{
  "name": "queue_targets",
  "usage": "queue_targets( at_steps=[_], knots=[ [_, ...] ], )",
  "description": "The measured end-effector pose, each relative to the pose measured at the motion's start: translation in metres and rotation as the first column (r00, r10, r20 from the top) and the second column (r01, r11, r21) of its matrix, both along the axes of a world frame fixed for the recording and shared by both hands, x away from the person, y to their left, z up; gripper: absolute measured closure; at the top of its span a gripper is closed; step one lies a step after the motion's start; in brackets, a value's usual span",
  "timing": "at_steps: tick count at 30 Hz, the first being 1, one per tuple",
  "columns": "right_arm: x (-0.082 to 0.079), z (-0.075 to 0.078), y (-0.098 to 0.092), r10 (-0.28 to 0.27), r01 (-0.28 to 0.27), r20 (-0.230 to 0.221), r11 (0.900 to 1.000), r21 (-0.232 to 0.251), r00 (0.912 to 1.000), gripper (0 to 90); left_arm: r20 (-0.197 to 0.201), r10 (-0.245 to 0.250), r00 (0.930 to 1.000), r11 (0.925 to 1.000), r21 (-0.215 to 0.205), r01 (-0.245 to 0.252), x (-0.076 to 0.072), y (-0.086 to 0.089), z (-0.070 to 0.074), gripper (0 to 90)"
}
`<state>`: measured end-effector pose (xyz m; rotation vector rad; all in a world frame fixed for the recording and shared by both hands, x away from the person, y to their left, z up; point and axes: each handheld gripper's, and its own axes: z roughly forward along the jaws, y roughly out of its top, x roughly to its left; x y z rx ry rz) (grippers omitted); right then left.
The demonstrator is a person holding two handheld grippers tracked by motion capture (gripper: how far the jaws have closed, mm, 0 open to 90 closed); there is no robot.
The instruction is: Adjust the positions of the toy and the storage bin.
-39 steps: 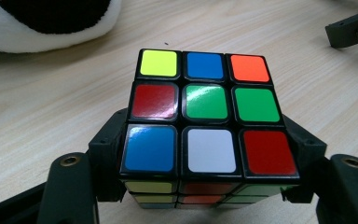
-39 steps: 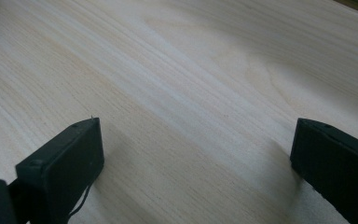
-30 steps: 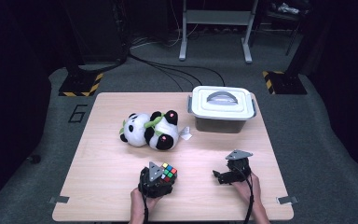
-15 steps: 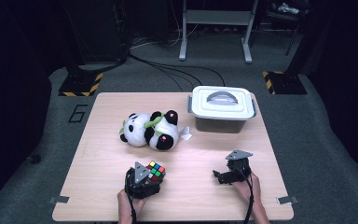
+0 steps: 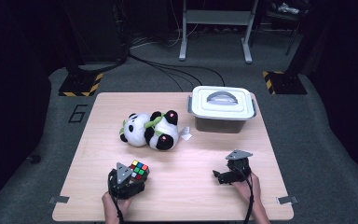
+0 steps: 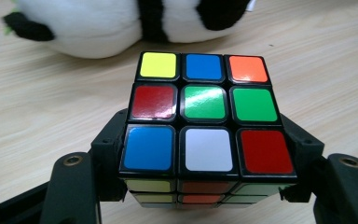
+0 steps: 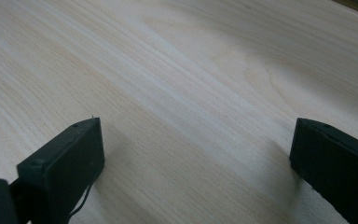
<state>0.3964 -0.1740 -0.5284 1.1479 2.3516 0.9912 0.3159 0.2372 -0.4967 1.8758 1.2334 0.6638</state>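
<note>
Left gripper [image 5: 133, 175] near the counter's [image 5: 191, 154] front edge, fingers [image 6: 107, 144] about half closed, clamping the cube [image 6: 205, 116] from both sides. Cube sits just short of the panda [image 5: 151, 130], apart from it. Right gripper [image 5: 228, 173] low over bare counter at front right, fingers [image 7: 63, 163] spread wide, holding nothing. Lidded box [image 5: 221, 107] at back right.

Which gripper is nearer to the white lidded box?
Right. The right gripper sits in front of the white lidded box, apart from it. The left gripper, holding the cube, is farther away.
</note>
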Motion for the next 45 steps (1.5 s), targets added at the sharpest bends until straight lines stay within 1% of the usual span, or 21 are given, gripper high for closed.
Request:
queue_targets(
  at_steps=[2,3,6,8,9,12,13,14,17,21,22,26,27,28,29,31,33,34,36,40,45],
  knots=[
    [0.0,0.0,0.0,0.001,-0.001,0.0,1.0,0.0,1.0,2.2,0.001,0.019,0.9998,0.9998,0.0,-0.019,0.0,0.008,0.001,34.1],
    [0.0,0.0,0.0,0.001,-0.001,0.0,1.0,0.0,1.0,2.2,0.008,0.049,0.9987,0.9988,-0.007,-0.049,0.001,0.014,0.0,34.1],
    [0.0,0.0,0.0,0.001,-0.001,0.0,1.0,0.0,1.0,2.2,0.005,0.071,0.9975,0.9974,-0.01,-0.071,0.002,0.023,0.0,34.1],
    [0.0,0.0,0.0,0.001,-0.001,0.0,1.0,0.0,1.0,2.2,0.011,0.097,0.9953,0.9952,-0.015,-0.097,0.003,0.031,0.0,34.0],
    [0.0,0.0,0.0,0.001,-0.001,0.0,1.0,0.0,1.0,2.2,0.01,0.117,0.9931,0.9931,-0.015,-0.117,0.005,0.04,0.001,34.0],
    [0.0,0.0,0.0,0.0,0.0,0.0,1.0,0.0,1.0,2.2,0.005,0.133,0.9911,0.9911,-0.013,-0.133,0.008,0.049,0.003,34.0],
    [0.0,0.0,0.0,0.0,0.0,0.001,1.0,0.001,1.0,2.2,0.002,0.147,0.9892,0.9892,-0.008,-0.147,0.009,0.058,0.005,34.0],
    [0.0,0.0,0.0,0.0,0.0,0.001,1.0,0.001,1.0,2.2,0.002,0.147,0.9892,0.9892,-0.008,-0.147,0.009,0.058,0.005,34.1],
    [0.0,0.0,0.0,0.001,-0.001,0.0,1.0,0.0,1.0,2.2,0.004,0.181,0.9835,0.9835,-0.009,-0.181,0.014,0.074,0.01,34.0],
    [0.0,0.0,0.0,0.001,-0.001,0.0,1.0,0.0,1.0,2.2,0.012,0.206,0.9786,0.9786,-0.013,-0.205,0.019,0.085,0.013,34.0],
    [0.0,0.0,0.0,0.001,-0.001,0.0,1.0,0.0,1.0,2.2,0.001,0.203,0.9792,0.9792,-0.004,-0.203,0.02,0.088,0.014,34.0],
    [0.0,0.0,0.0,0.002,-0.002,0.0,1.0,0.0,1.0,2.2,0.002,0.216,0.9764,0.9764,-0.004,-0.216,0.025,0.095,0.014,34.0],
    [0.0,0.0,0.0,0.002,-0.002,-0.001,1.0,0.0,1.0,2.2,0.01,0.229,0.9734,0.9734,-0.007,-0.229,0.03,0.099,0.014,34.0],
    [0.0,0.0,0.0,0.002,-0.002,-0.001,1.0,0.0,1.0,2.2,0.01,0.229,0.9734,0.9734,-0.007,-0.229,0.03,0.099,0.014,34.0],
    [0.0,0.0,0.0,0.002,-0.002,-0.001,1.0,0.0,1.0,2.2,-0.001,0.231,0.973,0.9729,-0.016,-0.231,0.032,0.104,0.016,34.0],
    [0.0,0.0,0.0,0.002,-0.002,0.0,1.0,0.0,1.0,2.2,0.007,0.245,0.9696,0.9688,-0.044,-0.244,0.035,0.108,0.017,34.0],
    [0.0,0.0,0.0,0.001,-0.001,0.0,1.0,0.0,1.0,2.2,0.01,0.248,0.9687,0.9679,-0.046,-0.247,0.036,0.11,0.018,34.0],
    [0.0,0.0,0.0,0.001,-0.001,0.0,1.0,0.0,1.0,2.2,0.016,0.26,0.9654,0.9647,-0.047,-0.259,0.04,0.115,0.02,34.0],
    [0.0,0.0,0.0,0.002,-0.002,0.0,1.0,0.0,1.0,2.2,0.013,0.261,0.9653,0.9647,-0.041,-0.26,0.042,0.118,0.021,34.0],
    [0.0,0.0,0.0,0.001,-0.001,0.0,1.0,0.0,1.0,2.2,0.018,0.28,0.9598,0.9588,-0.055,-0.279,0.05,0.128,0.024,34.1],
    [0.0,0.0,0.0,0.001,-0.001,0.001,1.0,0.0,1.0,2.2,0.021,0.303,0.9527,0.9521,-0.05,-0.302,0.059,0.134,0.024,34.0]
  ],
)
